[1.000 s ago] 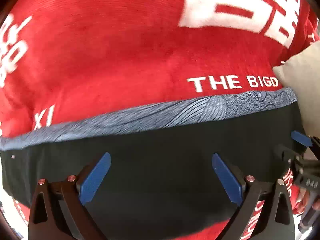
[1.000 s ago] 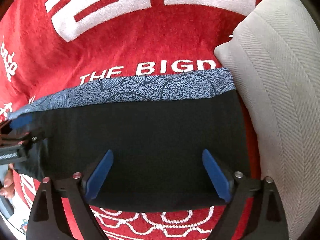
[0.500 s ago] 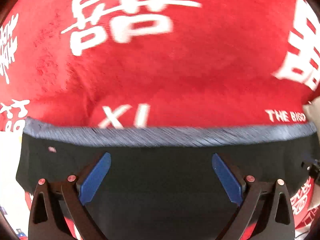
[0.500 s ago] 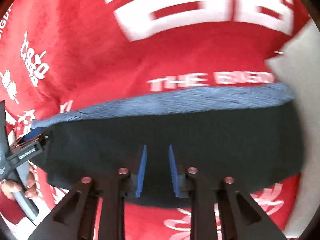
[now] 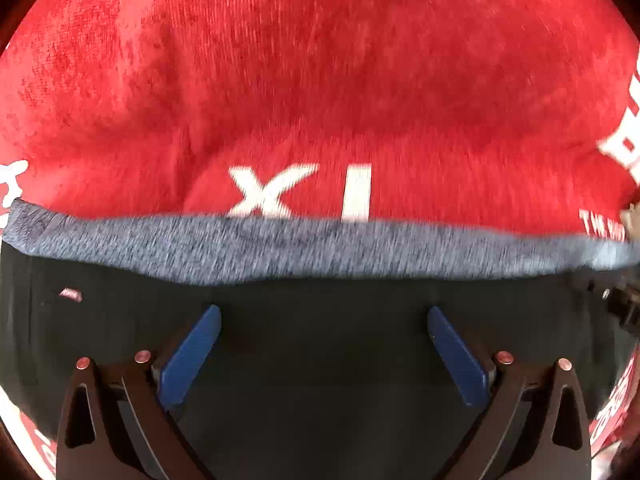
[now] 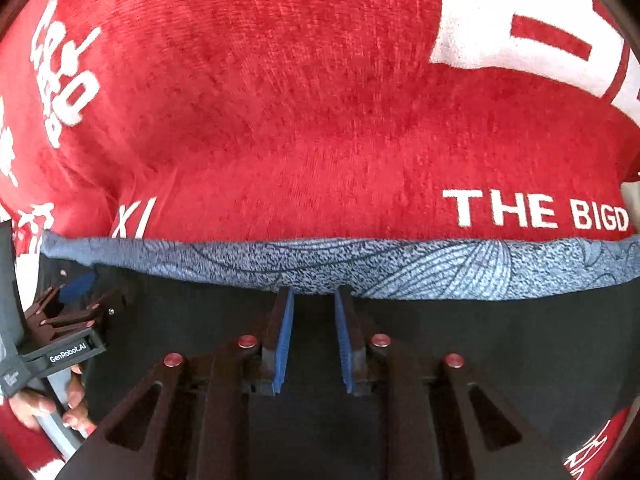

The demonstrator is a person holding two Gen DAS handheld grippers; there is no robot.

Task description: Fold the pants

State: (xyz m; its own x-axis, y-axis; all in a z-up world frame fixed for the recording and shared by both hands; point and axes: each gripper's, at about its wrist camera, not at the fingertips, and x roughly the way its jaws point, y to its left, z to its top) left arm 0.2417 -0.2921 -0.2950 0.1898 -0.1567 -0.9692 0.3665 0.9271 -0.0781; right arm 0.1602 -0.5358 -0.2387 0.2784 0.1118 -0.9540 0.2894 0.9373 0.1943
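Black pants (image 5: 320, 392) with a grey patterned waistband (image 5: 320, 244) lie flat on a red blanket (image 5: 320, 100). My left gripper (image 5: 324, 314) hovers open over the black cloth, jaws wide, with nothing pinched. Its dark frame (image 6: 76, 304) shows at the left of the right wrist view, held by a hand (image 6: 60, 408). My right gripper (image 6: 312, 296) points down at the pants (image 6: 500, 360), its tips at the waistband (image 6: 440, 268). Its jaws are closing to a narrow gap. Black cloth shows flat in the gap, and I see no pinch.
The red blanket (image 6: 280, 120) with white lettering covers the whole surface beyond the waistband. A sliver of a cream pillow (image 6: 633, 196) shows at the right edge. A small light tag (image 5: 70, 294) sits on the pants near their left end.
Both grippers slid left along the pants, which stayed in place on the blanket. The right jaws went from wide apart to nearly together. The pillow has almost left the right wrist view.
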